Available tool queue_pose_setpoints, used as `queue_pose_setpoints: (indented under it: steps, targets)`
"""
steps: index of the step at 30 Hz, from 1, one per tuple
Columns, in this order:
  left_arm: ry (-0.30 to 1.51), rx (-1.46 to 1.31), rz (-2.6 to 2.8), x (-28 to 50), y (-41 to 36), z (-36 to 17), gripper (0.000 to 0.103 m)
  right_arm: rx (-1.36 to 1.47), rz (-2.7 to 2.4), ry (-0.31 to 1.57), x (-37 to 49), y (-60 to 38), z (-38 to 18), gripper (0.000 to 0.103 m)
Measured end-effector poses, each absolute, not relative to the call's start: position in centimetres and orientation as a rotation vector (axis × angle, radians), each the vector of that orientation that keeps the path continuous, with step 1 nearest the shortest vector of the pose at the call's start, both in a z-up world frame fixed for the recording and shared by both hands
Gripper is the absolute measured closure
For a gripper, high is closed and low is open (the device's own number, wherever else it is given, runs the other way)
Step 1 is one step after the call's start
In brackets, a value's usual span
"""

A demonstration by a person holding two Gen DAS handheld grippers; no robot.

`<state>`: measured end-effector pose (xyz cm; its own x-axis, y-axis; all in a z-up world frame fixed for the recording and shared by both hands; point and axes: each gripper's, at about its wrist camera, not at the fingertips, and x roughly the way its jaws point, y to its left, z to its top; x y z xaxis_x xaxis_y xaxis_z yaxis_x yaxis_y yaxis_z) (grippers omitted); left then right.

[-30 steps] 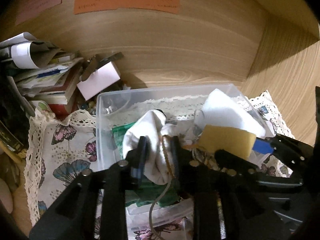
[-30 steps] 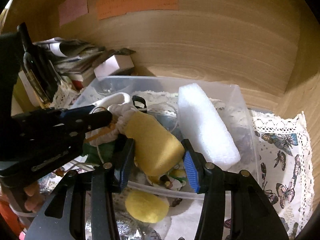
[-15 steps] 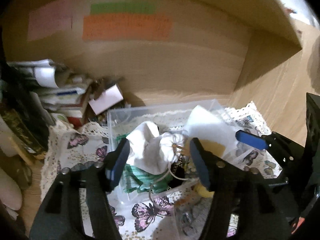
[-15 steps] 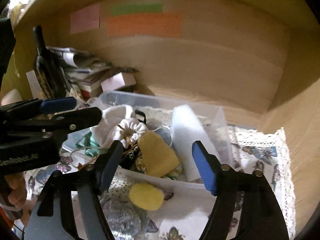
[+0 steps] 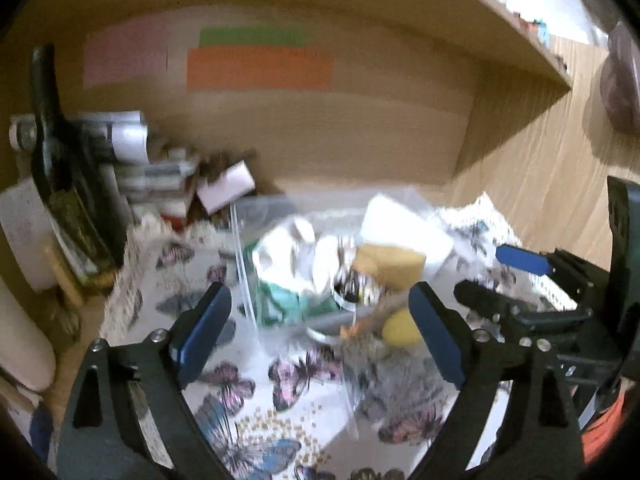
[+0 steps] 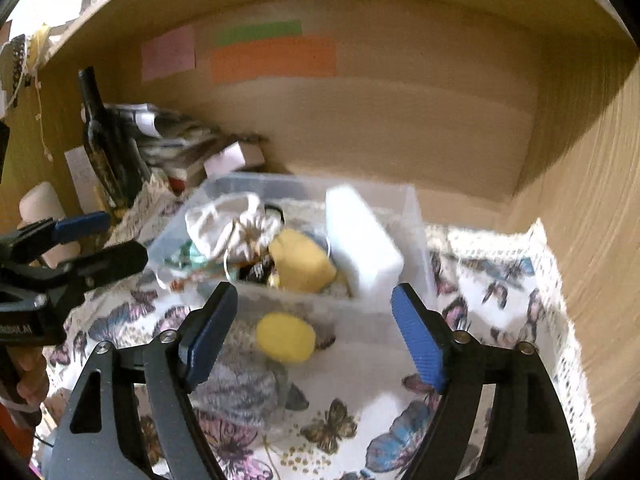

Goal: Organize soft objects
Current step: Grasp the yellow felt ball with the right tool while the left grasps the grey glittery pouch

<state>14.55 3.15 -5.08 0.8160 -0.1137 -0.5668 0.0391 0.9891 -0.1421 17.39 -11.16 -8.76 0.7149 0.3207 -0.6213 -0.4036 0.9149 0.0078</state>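
Observation:
A clear plastic bin (image 6: 412, 216) stands on the butterfly cloth (image 6: 500, 292). It holds a white drawstring pouch (image 6: 224, 220), a yellow sponge (image 6: 300, 260), a white foam block (image 6: 360, 240) and green fabric (image 5: 280, 300). A yellow ball (image 6: 285, 338) and a grey fuzzy cloth (image 6: 240, 384) lie on the cloth in front of the bin. My left gripper (image 5: 320, 336) is open and empty, held back from the bin. My right gripper (image 6: 316, 332) is open and empty, with the yellow ball between its fingers' line of sight.
A dark bottle (image 6: 100, 136), stacked papers and books (image 6: 168, 136) and a small white box (image 6: 228, 158) crowd the back left. Wooden walls (image 6: 580, 200) close the back and right. Coloured notes (image 6: 272, 58) are stuck on the back wall.
Both grippers released their items into the bin, opened wide and pulled back and up. The pouch and the yellow sponge now rest in the bin.

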Motion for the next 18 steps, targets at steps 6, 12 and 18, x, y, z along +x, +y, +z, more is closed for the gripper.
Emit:
queue_pose_setpoints:
  steps: [6,12,18]
  targets:
    - [0.718,-0.133,-0.092,14.4,3.0,-8.5,0.012,-0.121,0.43,0.744,17.5,-10.7,-11.3,0.026]
    - [0.771,-0.151,-0.095,14.2,3.5,-10.4,0.012,-0.151,0.463,0.803,18.1,-8.5,-13.0,0.033]
    - [0.797,-0.174,-0.09,13.9,4.5,-11.1,0.012,-0.114,0.478,0.879,19.8,-7.8,-14.7,0.053]
